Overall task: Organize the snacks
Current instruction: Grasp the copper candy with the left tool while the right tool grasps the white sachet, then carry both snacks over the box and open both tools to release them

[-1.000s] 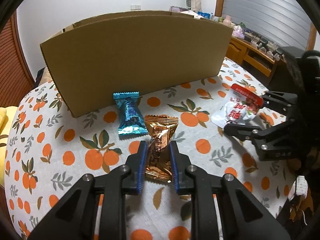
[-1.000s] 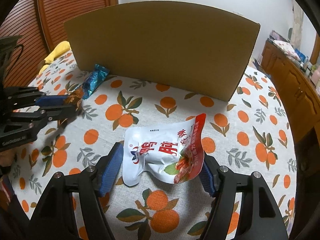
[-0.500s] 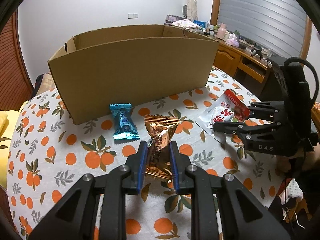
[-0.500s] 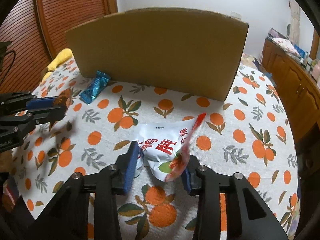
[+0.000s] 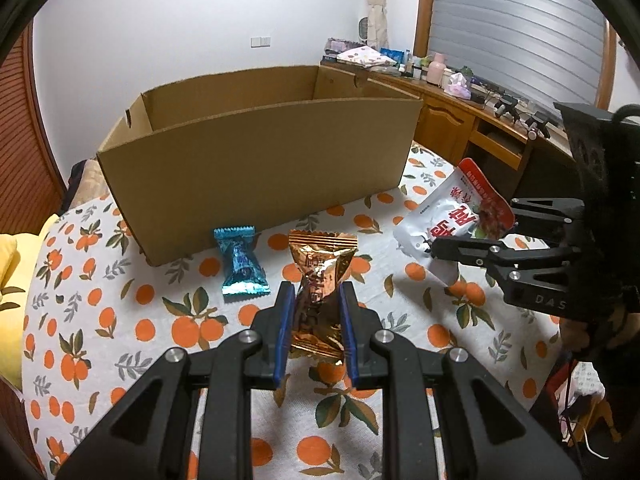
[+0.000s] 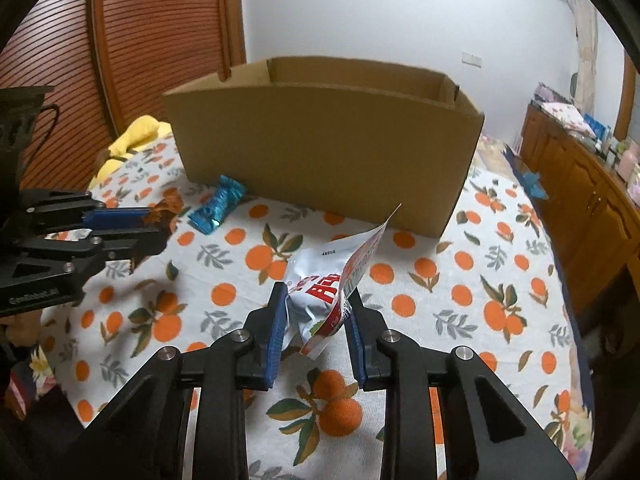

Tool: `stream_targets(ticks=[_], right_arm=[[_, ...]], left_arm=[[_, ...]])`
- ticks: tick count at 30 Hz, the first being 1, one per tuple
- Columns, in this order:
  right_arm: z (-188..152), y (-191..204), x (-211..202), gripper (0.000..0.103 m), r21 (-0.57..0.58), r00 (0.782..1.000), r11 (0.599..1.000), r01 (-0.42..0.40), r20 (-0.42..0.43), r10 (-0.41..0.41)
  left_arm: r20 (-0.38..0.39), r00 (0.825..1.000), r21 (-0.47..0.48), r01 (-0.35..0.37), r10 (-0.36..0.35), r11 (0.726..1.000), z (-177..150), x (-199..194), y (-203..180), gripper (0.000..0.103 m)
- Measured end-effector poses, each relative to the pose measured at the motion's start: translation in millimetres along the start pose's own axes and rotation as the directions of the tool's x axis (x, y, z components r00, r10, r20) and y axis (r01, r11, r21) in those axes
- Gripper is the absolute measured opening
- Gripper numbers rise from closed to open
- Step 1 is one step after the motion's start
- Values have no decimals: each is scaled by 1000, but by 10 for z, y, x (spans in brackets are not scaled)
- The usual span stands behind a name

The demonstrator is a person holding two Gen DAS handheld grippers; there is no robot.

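My left gripper (image 5: 314, 298) is shut on a copper foil snack packet (image 5: 322, 280) and holds it above the tablecloth. My right gripper (image 6: 316, 306) is shut on a white and red snack pouch (image 6: 328, 284), crumpled between the pads and lifted off the table. The pouch also shows in the left wrist view (image 5: 452, 212). A blue foil snack (image 5: 240, 262) lies on the cloth in front of the open cardboard box (image 5: 256, 168); the blue snack (image 6: 218, 202) and the box (image 6: 324, 152) show in the right wrist view too. The left gripper (image 6: 154, 224) appears at that view's left.
The table has an orange-print cloth (image 5: 120, 320). A yellow cushion (image 6: 132, 140) lies at its left end. A wooden cabinet (image 6: 580, 184) with clutter stands to the right. A wooden slatted door (image 6: 120, 40) is behind.
Both grippers rose with their snacks. The right gripper closed on the pouch, crumpled it and lifted it. The box's open top has come into view.
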State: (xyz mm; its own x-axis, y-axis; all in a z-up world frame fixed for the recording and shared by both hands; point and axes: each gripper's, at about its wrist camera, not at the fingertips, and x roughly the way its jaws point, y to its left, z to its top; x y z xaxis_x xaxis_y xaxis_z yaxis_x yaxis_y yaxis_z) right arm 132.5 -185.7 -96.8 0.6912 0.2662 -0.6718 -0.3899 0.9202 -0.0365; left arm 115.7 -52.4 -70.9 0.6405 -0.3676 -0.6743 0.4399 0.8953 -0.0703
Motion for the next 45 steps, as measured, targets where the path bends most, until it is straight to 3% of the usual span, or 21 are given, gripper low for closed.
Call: stream_targets(ticks=[25, 45], right_arm=[[139, 158, -499, 26, -43, 994, 999, -9, 110, 14], [740, -100, -572, 26, -83, 980, 997, -6, 198, 22]], left_arm=[[83, 996, 18, -17, 16, 1000, 218, -334, 12, 20], [136, 989, 31, -60, 55, 998, 930, -259, 267, 20]])
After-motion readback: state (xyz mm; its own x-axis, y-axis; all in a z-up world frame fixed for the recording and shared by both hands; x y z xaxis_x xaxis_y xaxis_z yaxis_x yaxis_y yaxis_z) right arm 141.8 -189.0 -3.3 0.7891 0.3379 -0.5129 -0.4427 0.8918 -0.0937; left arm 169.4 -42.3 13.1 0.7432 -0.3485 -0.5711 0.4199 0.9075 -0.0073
